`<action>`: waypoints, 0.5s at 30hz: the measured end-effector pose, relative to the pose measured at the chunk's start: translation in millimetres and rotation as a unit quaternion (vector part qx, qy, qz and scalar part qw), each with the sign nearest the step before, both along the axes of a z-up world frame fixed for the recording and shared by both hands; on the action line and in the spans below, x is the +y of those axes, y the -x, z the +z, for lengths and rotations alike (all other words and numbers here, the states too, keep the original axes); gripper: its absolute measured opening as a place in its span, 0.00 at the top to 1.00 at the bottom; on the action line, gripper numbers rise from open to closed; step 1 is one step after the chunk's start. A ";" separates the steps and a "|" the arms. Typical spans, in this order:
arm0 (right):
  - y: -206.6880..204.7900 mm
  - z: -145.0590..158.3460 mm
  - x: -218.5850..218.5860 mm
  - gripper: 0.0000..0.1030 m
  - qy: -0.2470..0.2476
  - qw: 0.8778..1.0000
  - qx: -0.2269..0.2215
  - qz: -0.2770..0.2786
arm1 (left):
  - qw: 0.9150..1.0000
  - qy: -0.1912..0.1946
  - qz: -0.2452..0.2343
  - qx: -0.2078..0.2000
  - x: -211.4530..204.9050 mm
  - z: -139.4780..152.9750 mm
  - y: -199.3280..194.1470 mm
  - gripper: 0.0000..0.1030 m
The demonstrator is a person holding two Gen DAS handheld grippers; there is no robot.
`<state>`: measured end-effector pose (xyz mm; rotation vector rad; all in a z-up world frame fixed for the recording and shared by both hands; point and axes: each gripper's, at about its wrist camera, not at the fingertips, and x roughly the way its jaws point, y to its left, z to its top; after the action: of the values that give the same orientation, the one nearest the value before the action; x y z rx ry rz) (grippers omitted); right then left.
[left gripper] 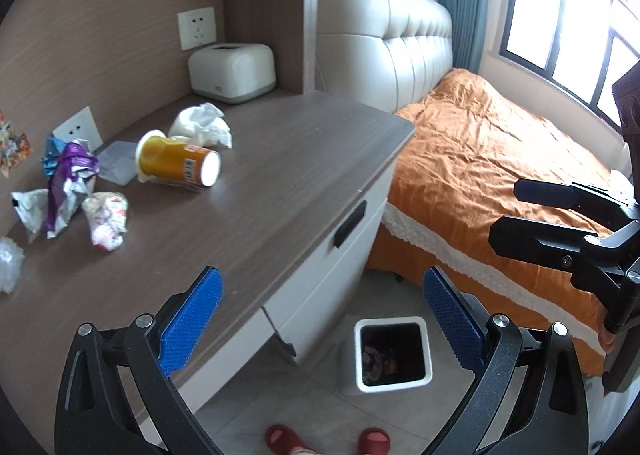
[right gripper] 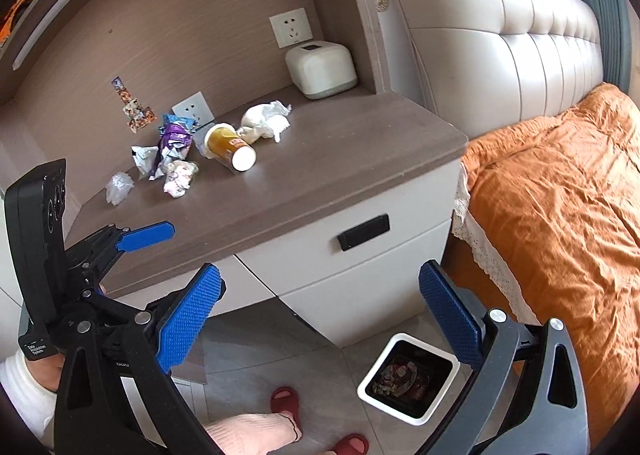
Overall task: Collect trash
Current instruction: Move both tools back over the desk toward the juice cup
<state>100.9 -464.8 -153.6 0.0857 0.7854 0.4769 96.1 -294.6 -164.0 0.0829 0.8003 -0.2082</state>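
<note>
On the nightstand, toppled yellow cup amid crumpled wrappers, both claws wide and empty, bin below.

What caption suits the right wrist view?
Open right gripper hovers over the floor bin; a tipped cup and crumpled wrappers wait on the nightstand.

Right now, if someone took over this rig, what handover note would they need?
Left gripper: open, empty, above the nightstand's front edge.
Right gripper: open, empty, off the front of the nightstand.
On the nightstand: tipped yellow cup, white tissue wad, purple wrapper, other crumpled wrappers, clear plastic.
Bin on the floor by the bed already holds some trash.
Left: all tabletop trash into the bin.
</note>
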 end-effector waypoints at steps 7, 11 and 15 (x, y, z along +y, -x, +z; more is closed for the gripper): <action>-26.4 12.5 56.2 0.04 0.009 0.999 -0.016 0.043 | 0.998 -0.005 0.054 -0.020 60.5 19.5 -15.8 0.05; -47.2 17.8 93.3 0.04 0.028 0.997 -0.028 0.073 | 0.996 0.000 0.085 -0.027 94.4 24.7 -31.0 0.05; -69.6 21.1 126.3 0.04 0.032 0.994 -0.034 0.098 | 0.994 -0.009 0.104 -0.022 124.2 22.4 -53.9 0.05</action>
<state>170.5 -338.5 -132.5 -0.0679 0.7456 0.6372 150.0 -170.4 -141.6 0.0198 0.7617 -0.0015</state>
